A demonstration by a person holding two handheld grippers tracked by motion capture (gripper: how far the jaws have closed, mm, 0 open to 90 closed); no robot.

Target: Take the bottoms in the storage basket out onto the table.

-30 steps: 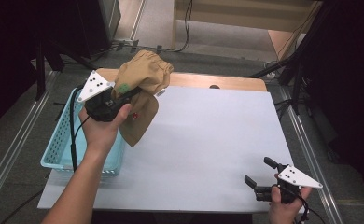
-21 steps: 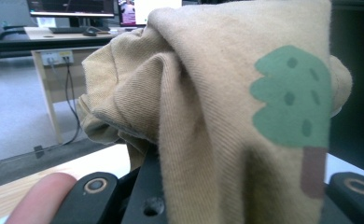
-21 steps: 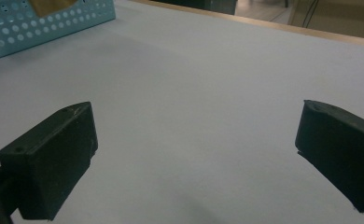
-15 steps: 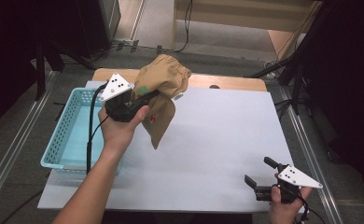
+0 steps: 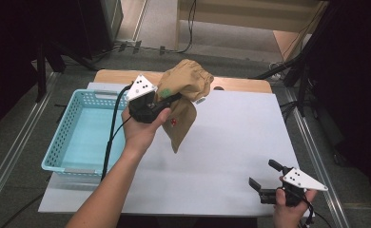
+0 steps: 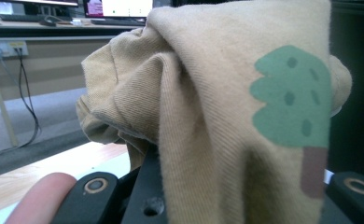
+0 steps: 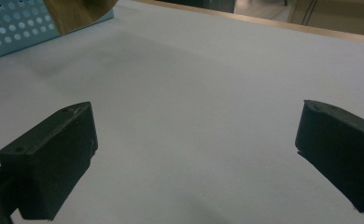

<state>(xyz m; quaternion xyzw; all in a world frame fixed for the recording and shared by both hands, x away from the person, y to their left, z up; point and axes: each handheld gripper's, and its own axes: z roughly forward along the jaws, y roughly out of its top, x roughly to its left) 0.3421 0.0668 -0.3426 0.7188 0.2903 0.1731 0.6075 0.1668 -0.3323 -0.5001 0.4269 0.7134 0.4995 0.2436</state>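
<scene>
**Tan cloth held above the table**

While the left gripper point(image 5: 167, 100) clamps its jaws on the tan cloth point(image 5: 186, 90), the cloth hangs in the air over the white table point(image 5: 231, 142), just beside the blue basket point(image 5: 83, 133). Near the table's front edge, the right gripper point(image 5: 264, 180) rests with its jaws wide apart, holding nothing.

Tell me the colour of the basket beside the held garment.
Light blue basket, clearest in the high view.

Table top point(image 5: 231, 142) evenly lit from overhead; surroundings dark. Soft shadow ahead of the right gripper point(image 7: 196, 154). Cloth point(image 6: 208, 116) close against the left gripper's camera, slightly blurred.
</scene>
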